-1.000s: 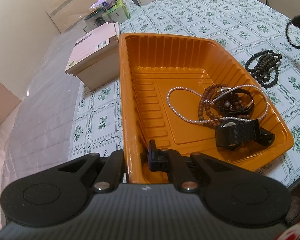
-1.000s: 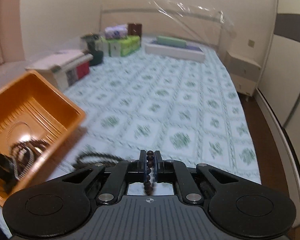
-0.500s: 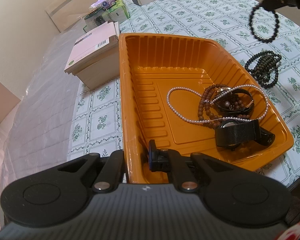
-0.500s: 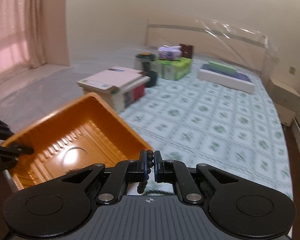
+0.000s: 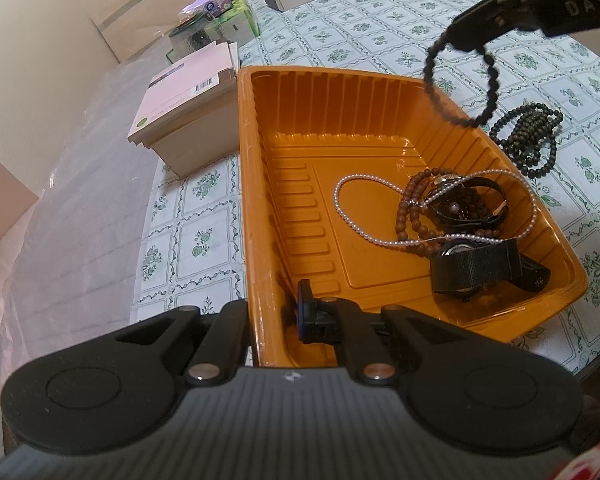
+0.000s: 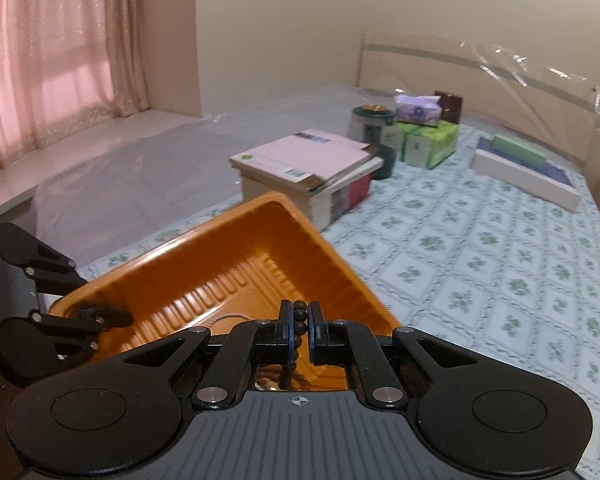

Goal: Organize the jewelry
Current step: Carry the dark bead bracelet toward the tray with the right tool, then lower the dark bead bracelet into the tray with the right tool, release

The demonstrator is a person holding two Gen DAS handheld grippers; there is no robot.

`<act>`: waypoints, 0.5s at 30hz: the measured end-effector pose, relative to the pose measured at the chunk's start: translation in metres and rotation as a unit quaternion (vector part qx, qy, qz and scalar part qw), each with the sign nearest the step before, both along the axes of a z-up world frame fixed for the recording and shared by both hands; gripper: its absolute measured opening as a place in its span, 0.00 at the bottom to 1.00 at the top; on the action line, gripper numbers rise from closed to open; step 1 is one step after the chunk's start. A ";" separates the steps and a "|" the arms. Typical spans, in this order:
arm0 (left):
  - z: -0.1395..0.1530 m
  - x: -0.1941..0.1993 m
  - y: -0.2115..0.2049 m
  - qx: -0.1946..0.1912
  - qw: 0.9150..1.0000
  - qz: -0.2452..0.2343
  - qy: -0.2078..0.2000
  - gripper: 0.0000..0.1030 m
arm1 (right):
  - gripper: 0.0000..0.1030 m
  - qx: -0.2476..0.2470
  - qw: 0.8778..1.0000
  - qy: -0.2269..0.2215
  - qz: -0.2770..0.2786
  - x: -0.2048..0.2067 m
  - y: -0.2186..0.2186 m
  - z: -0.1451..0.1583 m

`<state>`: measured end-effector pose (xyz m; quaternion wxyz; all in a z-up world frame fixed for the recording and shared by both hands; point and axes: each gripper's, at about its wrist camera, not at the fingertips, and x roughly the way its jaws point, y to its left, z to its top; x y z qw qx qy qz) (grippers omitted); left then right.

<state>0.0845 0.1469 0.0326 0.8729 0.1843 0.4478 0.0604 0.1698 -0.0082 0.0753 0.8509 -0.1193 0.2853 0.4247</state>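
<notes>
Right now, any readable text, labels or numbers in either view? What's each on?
"DAS": white letters on the right hand-held gripper, cut off by the frame edge.
Barcode and small print on the top book: too small to read.
Tissue pack logo: blurred.
Green boxes: print unreadable.
Nothing else legible.
</notes>
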 end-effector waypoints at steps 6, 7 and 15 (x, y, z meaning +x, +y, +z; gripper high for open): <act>0.000 0.000 0.000 -0.001 1.000 0.000 0.000 0.05 | 0.06 -0.004 1.000 0.009 0.018 -0.001 0.017 -0.006; 0.000 0.000 0.000 -0.001 1.000 0.000 0.000 0.05 | 0.06 -0.004 1.000 0.012 0.019 0.000 0.019 -0.007; 0.000 0.000 0.000 -0.003 1.000 0.000 -0.001 0.05 | 0.06 -0.010 0.999 0.026 0.027 0.000 0.030 -0.015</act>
